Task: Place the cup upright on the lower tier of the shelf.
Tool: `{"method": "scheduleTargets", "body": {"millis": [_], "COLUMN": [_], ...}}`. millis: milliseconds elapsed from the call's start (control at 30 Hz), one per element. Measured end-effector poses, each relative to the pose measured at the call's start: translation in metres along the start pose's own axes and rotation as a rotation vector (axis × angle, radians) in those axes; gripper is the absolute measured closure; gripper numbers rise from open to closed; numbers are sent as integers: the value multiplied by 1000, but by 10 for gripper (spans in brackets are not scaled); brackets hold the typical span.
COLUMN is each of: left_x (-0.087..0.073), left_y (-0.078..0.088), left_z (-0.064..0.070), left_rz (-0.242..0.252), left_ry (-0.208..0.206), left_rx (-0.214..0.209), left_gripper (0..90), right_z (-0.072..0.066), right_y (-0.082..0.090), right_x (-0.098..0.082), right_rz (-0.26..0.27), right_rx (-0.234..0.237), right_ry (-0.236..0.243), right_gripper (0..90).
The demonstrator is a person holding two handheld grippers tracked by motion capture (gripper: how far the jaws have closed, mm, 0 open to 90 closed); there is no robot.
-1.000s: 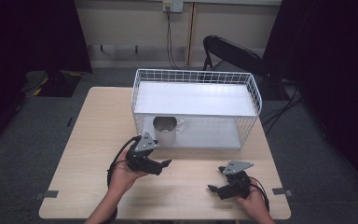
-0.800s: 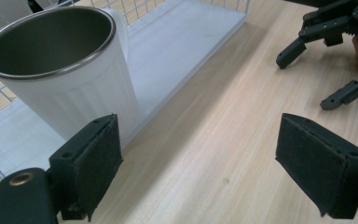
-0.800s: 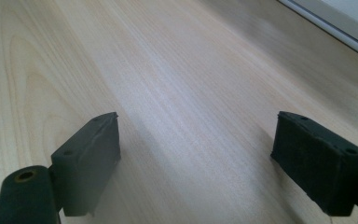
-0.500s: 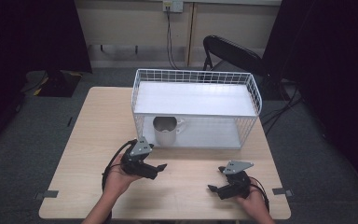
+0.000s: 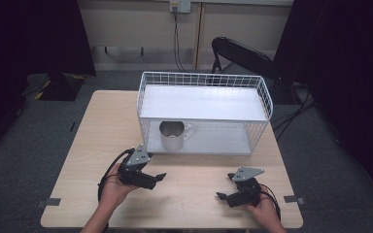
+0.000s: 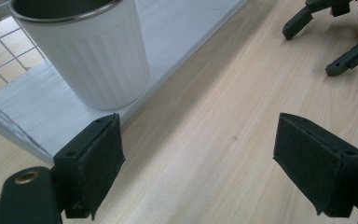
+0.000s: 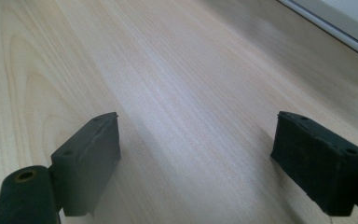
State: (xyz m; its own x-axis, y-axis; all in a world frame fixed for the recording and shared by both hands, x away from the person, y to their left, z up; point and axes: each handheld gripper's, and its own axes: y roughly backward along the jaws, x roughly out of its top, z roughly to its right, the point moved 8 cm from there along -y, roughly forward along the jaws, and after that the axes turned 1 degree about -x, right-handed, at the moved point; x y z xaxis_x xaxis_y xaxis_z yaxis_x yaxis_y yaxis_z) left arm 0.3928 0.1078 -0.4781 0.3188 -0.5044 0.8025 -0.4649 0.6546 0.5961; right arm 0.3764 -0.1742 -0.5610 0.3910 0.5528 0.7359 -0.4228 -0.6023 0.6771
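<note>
Two grippers low over the wooden table (image 5: 92, 126), seen from the high view: left gripper (image 5: 156, 177) ahead of the person's left hand (image 5: 114, 187), jaws spread wide; right gripper (image 5: 226, 187) off to its right and well apart, jaws likewise wide, holding nothing. Just ahead of the left gripper, a white cup (image 5: 171, 136) upright on the lower shelf of a white wire rack (image 5: 204, 104), near that shelf's left end, handle turned to the right. Probably parked there on purpose: upright and at the shelf's open front edge, within easy reach of a straight approach.

From the left gripper view: both black pads wide apart over bare wood, nothing between them. Cup (image 6: 86, 51) ahead and off toward the left pad (image 6: 95, 161), clear of it, standing on the shelf board just past the rack's front wire (image 6: 9, 130). Ribbed wall, metal rim, so likely a firm grip across the body. Other gripper (image 6: 328, 28) far ahead on the right.

From the right gripper view: pads (image 7: 91, 161) wide apart, only table grain between, shelf edge (image 7: 335, 23) far ahead on the right. Seemingly idle, kept back to leave the cup to the left.
</note>
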Motion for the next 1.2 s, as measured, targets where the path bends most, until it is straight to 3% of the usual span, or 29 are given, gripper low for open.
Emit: {"method": "scheduleTargets", "body": {"millis": [1200], "left_x": [-48], "left_y": [30], "left_z": [-25], "left_rz": [-23], "left_ry": [58], "left_rx": [65], "left_gripper": [154], "right_z": [0], "right_y": [0], "right_x": [0], "right_rz": [0], "right_rx": [0], "right_ry": [0], "right_gripper": [142]}}
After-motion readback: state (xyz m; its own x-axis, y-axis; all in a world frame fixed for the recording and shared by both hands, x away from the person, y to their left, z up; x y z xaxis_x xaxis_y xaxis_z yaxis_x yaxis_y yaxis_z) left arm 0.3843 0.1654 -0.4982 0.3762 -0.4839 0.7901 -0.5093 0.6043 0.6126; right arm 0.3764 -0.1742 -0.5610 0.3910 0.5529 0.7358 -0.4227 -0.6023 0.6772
